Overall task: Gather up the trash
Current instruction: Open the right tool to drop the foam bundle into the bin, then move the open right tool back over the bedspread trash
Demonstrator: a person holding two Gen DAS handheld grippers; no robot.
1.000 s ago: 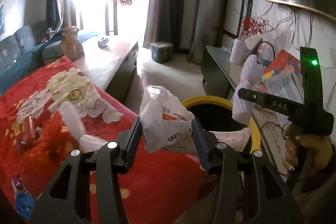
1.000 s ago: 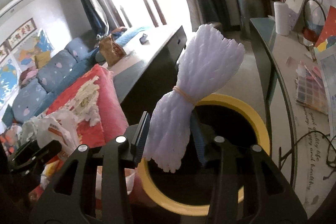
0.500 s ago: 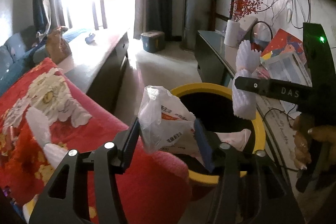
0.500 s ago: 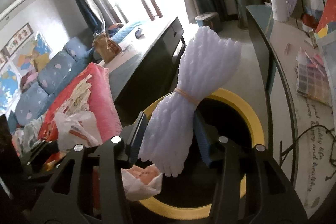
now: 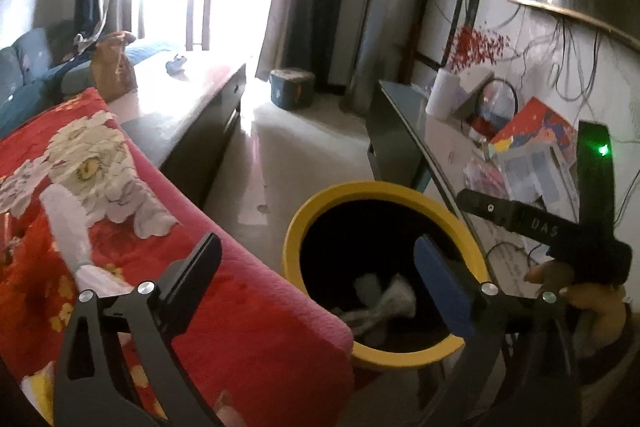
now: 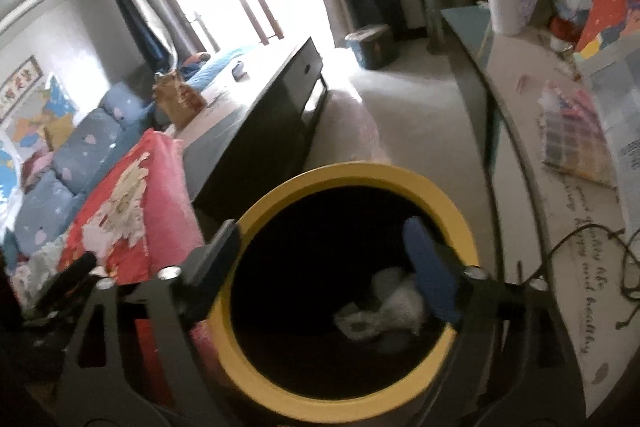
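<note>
Once both tools were over the round yellow-rimmed black bin (image 6: 256,367), your left tool (image 5: 316,279) and right tool (image 6: 324,259) had just been opening and stood spread with nothing between them. The crinkly white plastic bag (image 6: 356,323) and the ribbed white foam bundle (image 5: 394,301) lay at the bottom. Next up, probably the white foam piece (image 5: 66,227) on the red floral blanket (image 5: 248,315).

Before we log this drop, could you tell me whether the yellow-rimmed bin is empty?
Not empty: white crumpled trash lies at the bottom of the yellow-rimmed bin.
</note>
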